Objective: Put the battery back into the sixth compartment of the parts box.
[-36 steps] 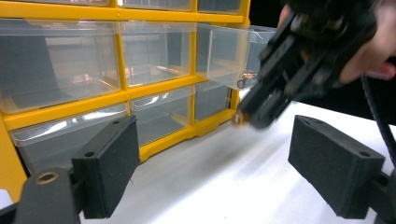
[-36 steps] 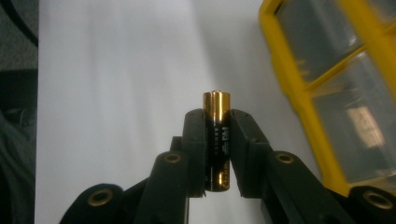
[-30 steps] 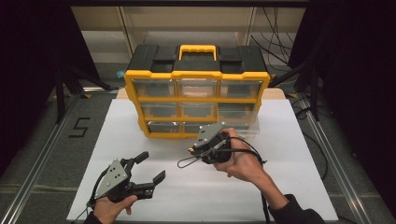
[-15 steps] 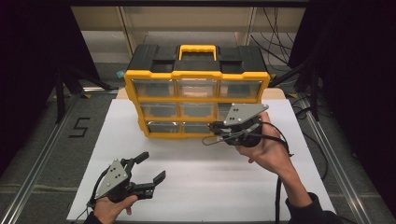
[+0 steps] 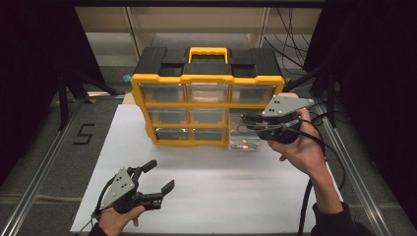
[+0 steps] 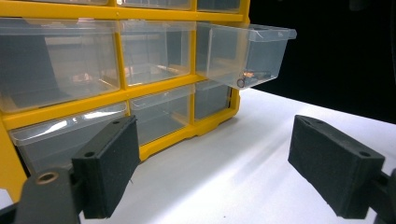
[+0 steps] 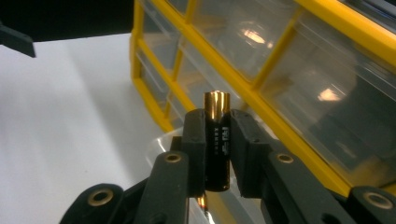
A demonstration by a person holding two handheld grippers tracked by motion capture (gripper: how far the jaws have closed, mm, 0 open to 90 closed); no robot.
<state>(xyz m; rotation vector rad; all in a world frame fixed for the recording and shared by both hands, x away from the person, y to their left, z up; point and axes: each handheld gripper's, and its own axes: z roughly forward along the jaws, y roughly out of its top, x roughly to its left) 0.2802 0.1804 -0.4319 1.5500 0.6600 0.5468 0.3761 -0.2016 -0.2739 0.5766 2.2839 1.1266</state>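
While right gripper [image 7: 217, 154] clamps battery [image 7: 217, 140], left gripper [image 5: 155, 177] gapes over white tabletop [image 5: 236, 196]; dark surroundings

A black "5" [image 5: 84, 133] is marked on the grey floor left of the table.

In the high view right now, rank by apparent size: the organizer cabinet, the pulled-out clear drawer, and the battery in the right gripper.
1. Organizer cabinet, by far the largest.
2. Pulled-out clear drawer, at its lower right.
3. Battery, a small sliver between the right gripper jaws; it sits higher, nearer the camera, yet looks smallest.
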